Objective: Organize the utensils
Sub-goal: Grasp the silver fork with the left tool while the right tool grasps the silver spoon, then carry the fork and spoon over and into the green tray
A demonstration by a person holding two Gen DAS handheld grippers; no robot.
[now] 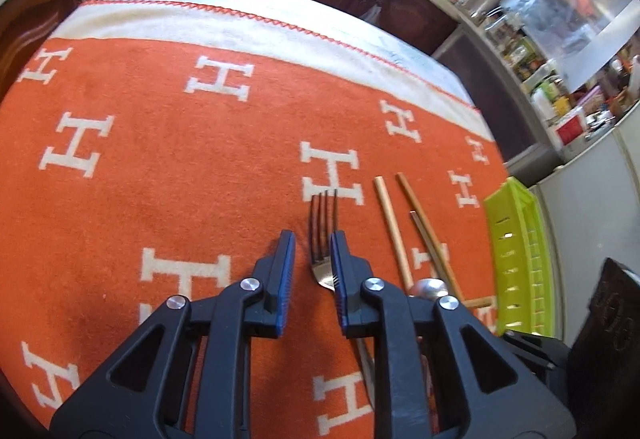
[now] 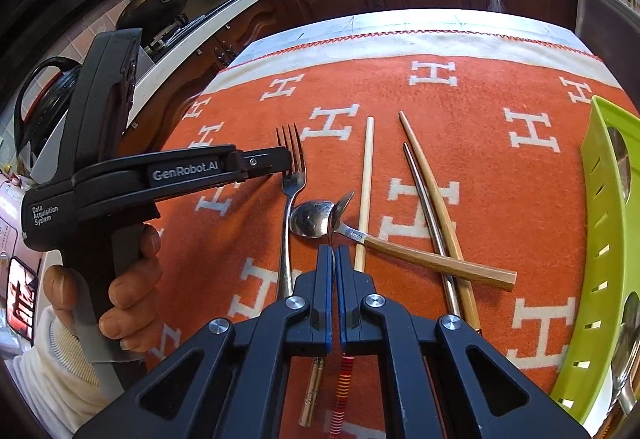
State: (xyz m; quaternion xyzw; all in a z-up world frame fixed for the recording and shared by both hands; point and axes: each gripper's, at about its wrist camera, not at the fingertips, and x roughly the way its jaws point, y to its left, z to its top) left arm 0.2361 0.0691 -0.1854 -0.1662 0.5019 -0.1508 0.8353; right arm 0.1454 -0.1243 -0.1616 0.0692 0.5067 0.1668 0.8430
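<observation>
Big orange H-pattern blanket [image 2: 500,199] covers the worktop, with the lime-green slotted tray [image 2: 600,239] off at 3 o'clock in the right wrist view; it looks to hold some spoons already. Loose chopsticks [image 2: 367,179] lie mid-blanket with a wood-handled spoon [image 2: 400,247] across them. The right gripper [image 2: 335,251] is pinched nearly closed on a thin spoon [image 2: 340,207] held on edge, bowl up at 12 o'clock. I'd keep that pinch firm and carry it level to the tray so it doesn't twist. The left gripper [image 1: 312,243] is open, fingers either side of the fork [image 1: 323,239], tines pointing to 12. Lower it squarely before closing; whether it's touching yet, can't tell.
</observation>
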